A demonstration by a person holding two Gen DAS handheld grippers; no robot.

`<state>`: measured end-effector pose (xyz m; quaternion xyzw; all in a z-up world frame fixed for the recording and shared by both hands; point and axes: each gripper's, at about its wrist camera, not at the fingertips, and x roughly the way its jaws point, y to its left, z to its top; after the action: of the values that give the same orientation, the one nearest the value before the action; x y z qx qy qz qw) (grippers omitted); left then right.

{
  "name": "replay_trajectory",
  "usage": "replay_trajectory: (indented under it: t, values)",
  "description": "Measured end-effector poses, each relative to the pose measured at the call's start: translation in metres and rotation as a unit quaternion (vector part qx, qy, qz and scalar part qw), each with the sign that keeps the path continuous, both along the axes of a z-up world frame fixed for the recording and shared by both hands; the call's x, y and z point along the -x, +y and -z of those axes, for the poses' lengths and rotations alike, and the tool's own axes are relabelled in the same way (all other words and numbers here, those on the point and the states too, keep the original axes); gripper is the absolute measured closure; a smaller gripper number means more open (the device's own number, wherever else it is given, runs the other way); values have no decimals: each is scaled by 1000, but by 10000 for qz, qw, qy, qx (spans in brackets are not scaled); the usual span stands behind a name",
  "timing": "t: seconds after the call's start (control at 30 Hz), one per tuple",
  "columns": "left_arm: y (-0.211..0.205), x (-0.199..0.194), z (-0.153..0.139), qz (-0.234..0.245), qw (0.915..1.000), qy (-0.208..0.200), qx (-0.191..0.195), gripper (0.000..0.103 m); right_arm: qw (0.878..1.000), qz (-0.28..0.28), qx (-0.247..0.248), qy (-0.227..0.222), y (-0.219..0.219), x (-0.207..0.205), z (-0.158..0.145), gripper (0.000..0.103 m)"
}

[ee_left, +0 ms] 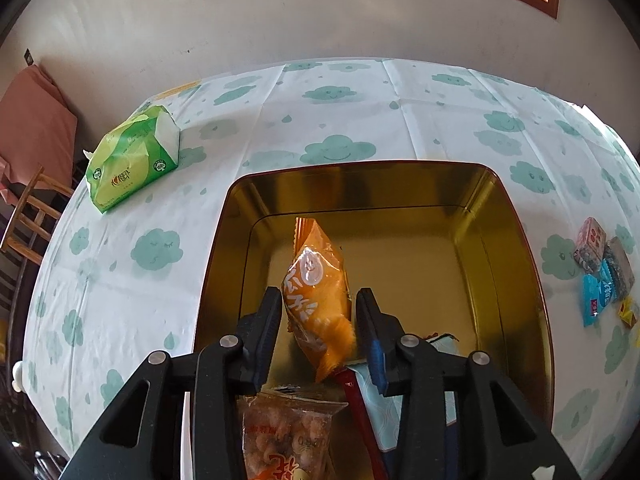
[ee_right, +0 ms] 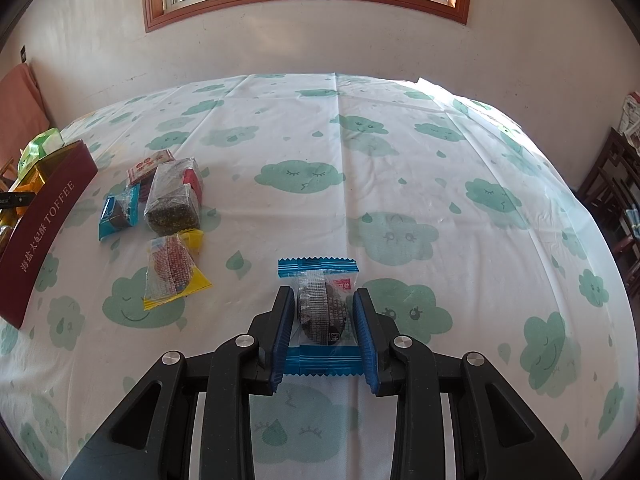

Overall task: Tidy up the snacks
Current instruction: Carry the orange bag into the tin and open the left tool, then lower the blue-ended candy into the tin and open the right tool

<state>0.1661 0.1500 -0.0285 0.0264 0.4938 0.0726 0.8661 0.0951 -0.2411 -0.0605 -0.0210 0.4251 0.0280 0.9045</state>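
My left gripper hangs over an open gold-lined tin with an orange snack packet upright between its fingers. The left pad touches the packet, a thin gap shows at the right pad, and the packet's lower end is blurred. A peanut packet, a red stick and a pale blue packet lie in the tin's near end. My right gripper is shut on a blue-edged packet holding a dark cake, low over the tablecloth. The tin's maroon side stands at the far left of the right wrist view.
Several loose snack packets lie on the cloud-print cloth between the tin and my right gripper, with a yellow-edged one nearest. A green tissue pack sits beyond the tin on the left. Wooden chairs flank the table.
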Motion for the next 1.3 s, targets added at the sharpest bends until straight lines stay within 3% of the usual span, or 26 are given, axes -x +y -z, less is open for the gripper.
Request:
replay_trajectory:
  t: [0.6,0.93,1.13,1.3]
  values:
    - [-3,41,-19,38,9982,-554,-207,36,10000,-1,38,-4,-1,0,0,72]
    - [28,57,-36,-365,9950,-925,-86,19,9999,140,-2,45,-1,-4,-1,73]
    - [42,75,-38,-647,9916,-1117,-27,12,9991,240,-156,-319,14,-5,-32,74]
    - [35,93,-35,-656,9912,-1136,160,8,9973,-429,-374,-463,69,-12,-59,74]
